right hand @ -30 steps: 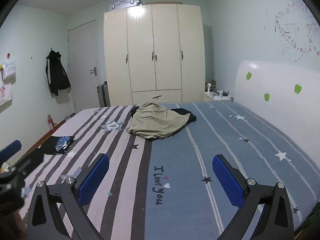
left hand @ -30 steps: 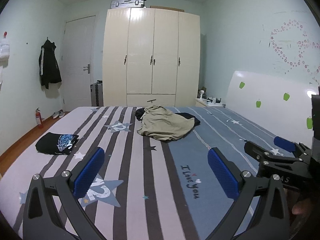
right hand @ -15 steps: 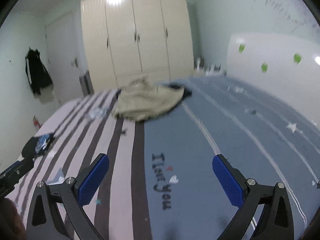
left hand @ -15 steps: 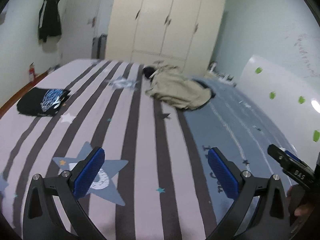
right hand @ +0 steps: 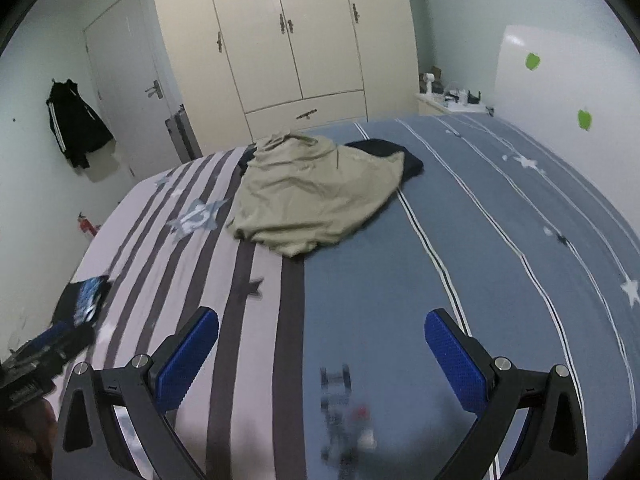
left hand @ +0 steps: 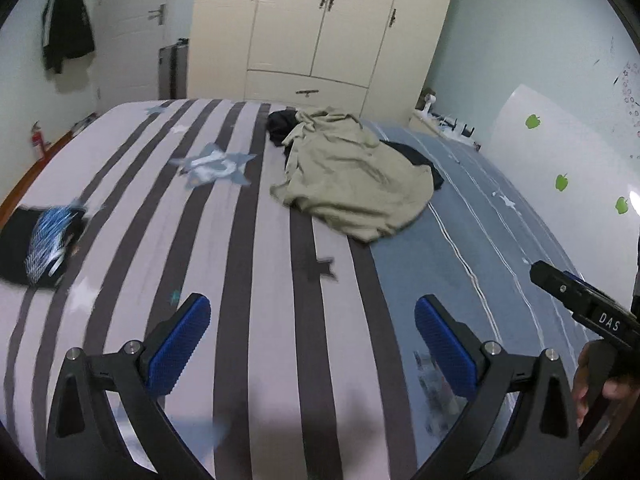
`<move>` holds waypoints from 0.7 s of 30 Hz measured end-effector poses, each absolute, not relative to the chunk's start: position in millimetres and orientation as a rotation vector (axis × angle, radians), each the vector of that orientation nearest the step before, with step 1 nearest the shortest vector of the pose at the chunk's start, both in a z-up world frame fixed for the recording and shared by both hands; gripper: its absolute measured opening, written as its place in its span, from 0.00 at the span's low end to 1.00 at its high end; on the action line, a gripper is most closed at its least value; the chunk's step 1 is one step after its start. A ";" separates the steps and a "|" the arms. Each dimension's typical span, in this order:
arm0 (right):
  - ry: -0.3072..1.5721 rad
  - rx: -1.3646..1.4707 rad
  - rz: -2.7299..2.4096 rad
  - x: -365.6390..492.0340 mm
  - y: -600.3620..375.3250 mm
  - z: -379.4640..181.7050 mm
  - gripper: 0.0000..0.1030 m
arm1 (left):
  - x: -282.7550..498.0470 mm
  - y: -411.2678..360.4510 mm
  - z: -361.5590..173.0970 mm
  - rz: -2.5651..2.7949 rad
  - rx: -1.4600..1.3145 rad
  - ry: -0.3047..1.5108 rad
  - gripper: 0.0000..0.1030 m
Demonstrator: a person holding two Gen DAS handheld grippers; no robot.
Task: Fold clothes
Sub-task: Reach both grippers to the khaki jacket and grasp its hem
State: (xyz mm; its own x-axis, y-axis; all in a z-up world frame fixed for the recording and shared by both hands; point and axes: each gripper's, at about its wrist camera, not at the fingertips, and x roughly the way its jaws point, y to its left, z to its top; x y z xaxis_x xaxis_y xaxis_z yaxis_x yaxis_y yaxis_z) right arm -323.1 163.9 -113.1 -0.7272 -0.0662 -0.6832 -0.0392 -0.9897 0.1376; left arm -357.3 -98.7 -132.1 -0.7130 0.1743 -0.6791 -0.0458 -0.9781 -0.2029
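A crumpled beige garment (left hand: 352, 176) (right hand: 312, 196) lies in a heap near the far middle of the bed, on top of a black garment (left hand: 416, 158) (right hand: 384, 148). A folded black shirt with a blue print (left hand: 40, 244) (right hand: 82, 298) rests at the bed's left edge. My left gripper (left hand: 312, 336) hovers open over the striped part of the bed, well short of the heap. My right gripper (right hand: 322, 348) is open too, above the blue part, with nothing between its blue pads. Each view catches the other gripper at its edge.
The bed (left hand: 256, 280) with striped and blue star bedding fills the foreground. Beyond it stand a cream wardrobe (left hand: 320, 28), a door (right hand: 120, 80), a grey suitcase (left hand: 172, 68) and a nightstand (right hand: 452, 100). A white headboard (left hand: 560, 148) is on the right. A dark jacket (left hand: 66, 32) hangs on the left wall.
Both grippers have moved forward and tilted down toward the bed, so the clothes heap looks nearer and larger. Both stay open and empty.
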 end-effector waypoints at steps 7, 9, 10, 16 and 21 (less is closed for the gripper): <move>-0.167 1.239 -2.893 -445.2 147.1 -175.5 0.99 | -490.9 -98.8 -203.9 2.775 -1.201 -0.313 0.98; -0.160 1.291 -2.887 -484.1 144.6 -208.2 0.99 | -527.2 -98.1 -231.0 2.750 -1.257 -0.317 0.93; -0.135 1.307 -2.880 -500.4 141.4 -222.2 0.99 | -542.4 -98.0 -242.3 2.737 -1.277 -0.321 0.89; -0.160 1.365 -2.802 -587.4 150.2 -278.5 0.93 | -630.7 -101.2 -283.1 2.709 -1.318 -0.362 0.87; -0.183 1.407 -2.747 -637.0 159.7 -308.4 0.93 | -676.6 -90.7 -292.7 2.671 -1.287 -0.372 0.86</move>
